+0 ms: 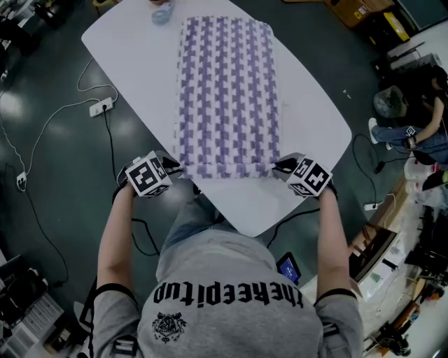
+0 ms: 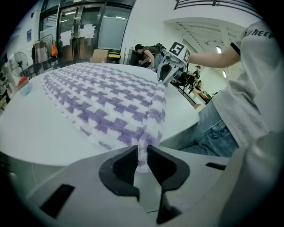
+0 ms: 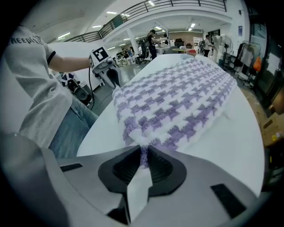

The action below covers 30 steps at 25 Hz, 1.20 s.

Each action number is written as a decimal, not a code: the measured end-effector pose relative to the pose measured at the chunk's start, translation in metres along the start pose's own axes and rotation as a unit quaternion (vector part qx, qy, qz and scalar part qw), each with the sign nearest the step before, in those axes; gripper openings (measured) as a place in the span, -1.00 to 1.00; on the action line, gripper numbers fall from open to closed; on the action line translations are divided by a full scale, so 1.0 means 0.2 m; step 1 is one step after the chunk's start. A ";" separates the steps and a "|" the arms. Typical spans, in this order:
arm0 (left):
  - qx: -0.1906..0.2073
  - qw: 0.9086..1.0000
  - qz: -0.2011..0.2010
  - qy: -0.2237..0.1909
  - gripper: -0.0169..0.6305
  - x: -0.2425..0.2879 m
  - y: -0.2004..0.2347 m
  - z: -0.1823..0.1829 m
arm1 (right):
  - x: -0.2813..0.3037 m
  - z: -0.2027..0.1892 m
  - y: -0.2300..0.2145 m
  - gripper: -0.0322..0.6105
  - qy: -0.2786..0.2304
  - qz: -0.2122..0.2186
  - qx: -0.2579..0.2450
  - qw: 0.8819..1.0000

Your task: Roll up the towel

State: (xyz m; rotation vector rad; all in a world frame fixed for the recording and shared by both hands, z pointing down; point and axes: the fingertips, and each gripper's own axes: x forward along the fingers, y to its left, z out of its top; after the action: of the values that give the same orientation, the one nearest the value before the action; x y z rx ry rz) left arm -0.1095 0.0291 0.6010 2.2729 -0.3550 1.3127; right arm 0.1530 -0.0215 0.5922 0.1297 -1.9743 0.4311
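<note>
A purple-and-white houndstooth towel [image 1: 227, 91] lies spread flat along the white oval table [image 1: 133, 63]. Its near edge is slightly lifted and bunched. My left gripper [image 1: 175, 168] is shut on the towel's near left corner; in the left gripper view the cloth [image 2: 102, 97] runs up out of the left gripper [image 2: 142, 155], pinched between the black pads. My right gripper [image 1: 278, 166] is shut on the near right corner, and the towel [image 3: 177, 102] rises from the right gripper [image 3: 144, 157] the same way. Each gripper view shows the other gripper [image 2: 165, 71] [image 3: 111, 73] at the far end of that edge.
A small bluish object [image 1: 162, 12] sits at the table's far end beyond the towel. On the floor to the left lie a power strip [image 1: 101, 107] and cables. A seated person [image 1: 413, 133] and cluttered benches are off to the right.
</note>
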 end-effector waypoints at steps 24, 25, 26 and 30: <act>0.237 0.958 0.148 0.060 -0.48 0.07 -0.13 0.02 | -0.01 0.10 -0.12 -0.65 0.012 -0.111 -0.063 0.992; 0.230 0.959 0.151 0.062 -0.48 0.08 -0.12 0.02 | -0.02 0.11 -0.12 -0.65 0.008 -0.109 -0.068 0.992; 0.224 0.960 0.154 0.062 -0.48 0.10 -0.11 0.02 | -0.04 0.10 -0.11 -0.65 0.005 -0.107 -0.070 0.992; 0.215 0.963 0.150 0.062 -0.49 0.13 -0.10 0.05 | -0.15 0.04 -0.13 -0.65 -0.004 -0.104 -0.065 0.992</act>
State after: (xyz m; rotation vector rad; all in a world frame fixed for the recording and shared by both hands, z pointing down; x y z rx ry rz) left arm -0.0788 0.0413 0.6135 2.5405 -0.4144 1.8273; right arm 0.1654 -0.0511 0.5683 0.2527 -1.9656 0.1669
